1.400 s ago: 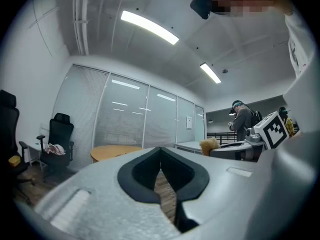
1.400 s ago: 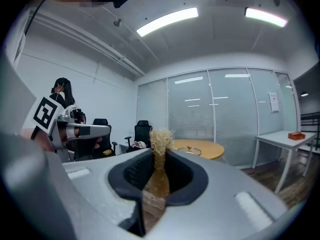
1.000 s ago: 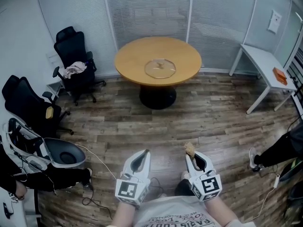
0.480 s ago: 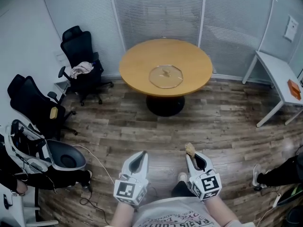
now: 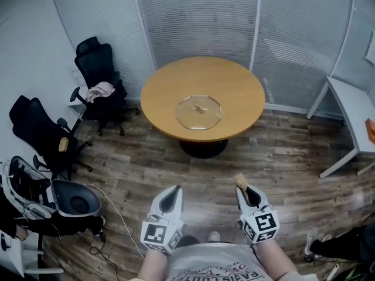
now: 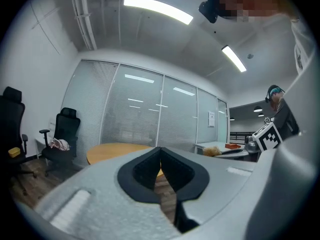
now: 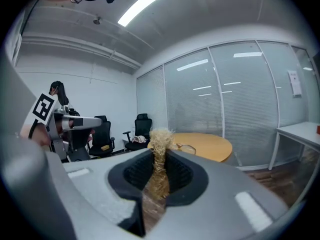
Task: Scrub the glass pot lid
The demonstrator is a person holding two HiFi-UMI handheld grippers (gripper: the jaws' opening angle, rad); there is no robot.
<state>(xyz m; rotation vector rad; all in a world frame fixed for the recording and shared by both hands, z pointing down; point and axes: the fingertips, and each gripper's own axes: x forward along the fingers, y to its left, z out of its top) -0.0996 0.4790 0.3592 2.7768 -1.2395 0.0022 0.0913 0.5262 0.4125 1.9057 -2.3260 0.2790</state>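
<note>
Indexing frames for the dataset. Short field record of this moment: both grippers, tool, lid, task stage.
left gripper: jaws together, nothing between them
right gripper: shut on a straw-coloured fibre scrubber, tuft poking past the tips
glass pot lid: lies flat near the middle of the round wooden table, untouched
position: both grippers held low near the person, over the wood floor, well short of the table
task stage: scrubbing not yet begun
nearby: black office chair with a cloth on it, left of the table

Our gear and shirt
We wore a pale printed T-shirt [image 5: 212, 266]; the left hand-held gripper [image 5: 175, 188] and right hand-held gripper [image 5: 241, 187] were light grey, black-padded, each with a black-and-white marker cube [image 5: 159, 236].
</note>
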